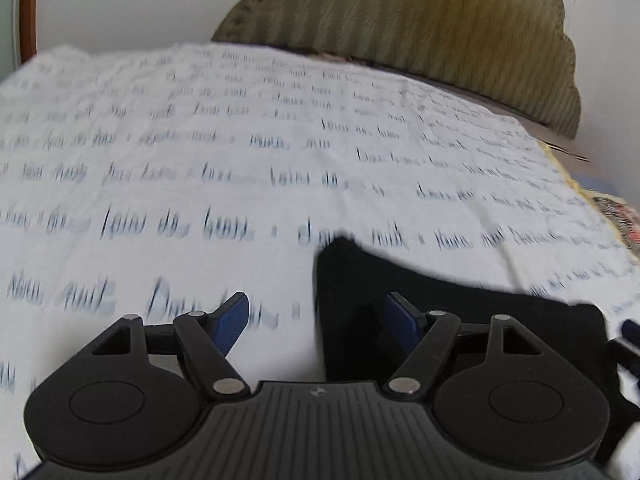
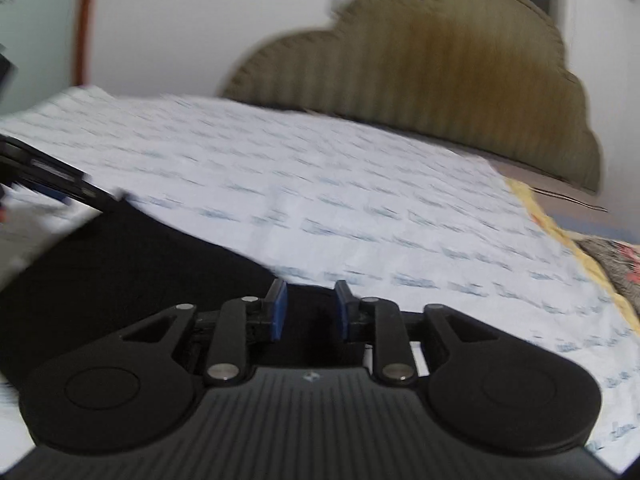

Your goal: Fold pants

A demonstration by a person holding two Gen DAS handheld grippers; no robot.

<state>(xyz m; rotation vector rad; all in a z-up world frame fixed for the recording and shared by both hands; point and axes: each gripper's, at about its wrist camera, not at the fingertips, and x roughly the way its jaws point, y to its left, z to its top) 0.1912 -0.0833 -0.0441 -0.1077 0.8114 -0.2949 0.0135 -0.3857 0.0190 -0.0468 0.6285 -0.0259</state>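
Note:
Black pants lie on the white bed sheet, with a corner of the cloth sticking up toward the middle of the left wrist view. My left gripper hangs open and wide over that corner: its right pad is above the black cloth and its left pad above the sheet. In the right wrist view the pants spread out to the left. My right gripper sits over their near edge with a narrow gap between the pads. The blue pad faces show bare and black cloth lies below the gap. The left gripper's dark body shows at the left edge.
The white sheet printed with blue script covers the bed. An olive ribbed headboard stands at the far end against a white wall. At the right, a yellow hem and a patterned blanket run along the sheet's edge.

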